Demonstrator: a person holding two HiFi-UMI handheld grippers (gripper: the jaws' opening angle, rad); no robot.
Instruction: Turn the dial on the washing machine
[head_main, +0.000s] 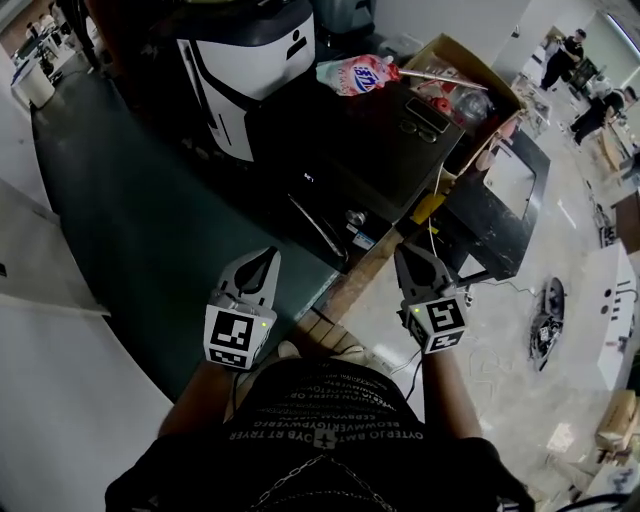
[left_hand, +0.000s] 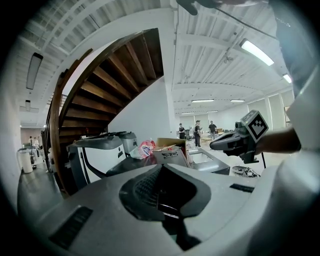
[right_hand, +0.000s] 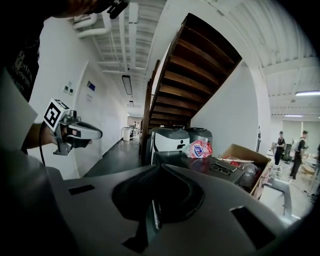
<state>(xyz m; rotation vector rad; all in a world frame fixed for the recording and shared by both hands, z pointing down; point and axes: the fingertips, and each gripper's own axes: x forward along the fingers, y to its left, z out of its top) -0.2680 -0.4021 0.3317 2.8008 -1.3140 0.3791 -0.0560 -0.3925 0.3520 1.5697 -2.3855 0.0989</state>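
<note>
The person stands facing a dark washing machine (head_main: 375, 165), which lies at about twelve o'clock from both hands and well apart from them. Neither tool touches it. A small round knob (head_main: 355, 217) sits near its closest edge, beside a long slanted handle (head_main: 318, 228). It is too small to say for certain that it is the dial.

The left tool (head_main: 264, 258) is held over the dark floor (head_main: 140, 230) at about seven o'clock from the machine. Its jaws are clenched together with nothing between them. The right tool (head_main: 410, 256) is held at about five o'clock from the machine, over the paler floor. Its jaws are also clenched, and they are empty. Both tools point ahead and a little downward, side by side but apart.

On the machine's dark top lies a pair of glasses (head_main: 421, 129). A pink bag (head_main: 356, 74) lies at the far edge, at about twelve o'clock. An open cardboard box (head_main: 478, 62) full of odds and ends stands at two o'clock, against the machine. A white and black appliance (head_main: 250, 75) stands at ten o'clock. A wooden staircase (right_hand: 200, 65) rises behind it. A few people (right_hand: 280, 145) stand far off across the room.
</note>
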